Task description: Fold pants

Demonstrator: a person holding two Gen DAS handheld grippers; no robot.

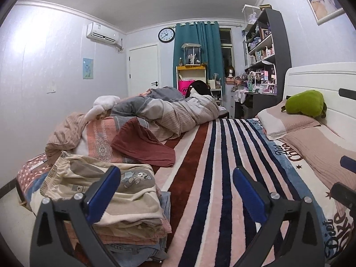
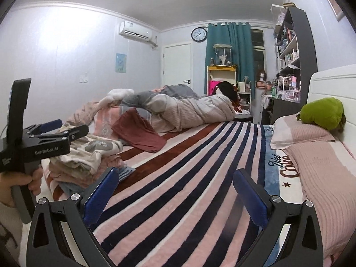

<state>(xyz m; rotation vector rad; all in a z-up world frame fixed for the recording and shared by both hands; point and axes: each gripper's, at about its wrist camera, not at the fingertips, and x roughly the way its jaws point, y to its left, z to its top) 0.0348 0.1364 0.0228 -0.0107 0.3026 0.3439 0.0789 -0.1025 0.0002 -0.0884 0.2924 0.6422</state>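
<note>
A stack of folded clothes [image 1: 115,202] lies on the bed's left side, topped by cream cartoon-print pants [image 1: 95,184]; the stack also shows in the right wrist view [image 2: 89,158]. Dark red pants [image 1: 142,144] lie crumpled behind the stack, also seen in the right wrist view [image 2: 138,133]. My left gripper [image 1: 178,175] is open and empty, its left finger over the stack; its body shows in the right wrist view [image 2: 44,142]. My right gripper [image 2: 175,178] is open and empty above the striped blanket [image 2: 189,166].
A rumpled duvet [image 1: 178,113] and more bedding are piled across the far side of the bed. Pillows [image 1: 287,122] and a green plush toy [image 1: 304,104] lie by the white headboard at right. Shelves and a desk stand beyond.
</note>
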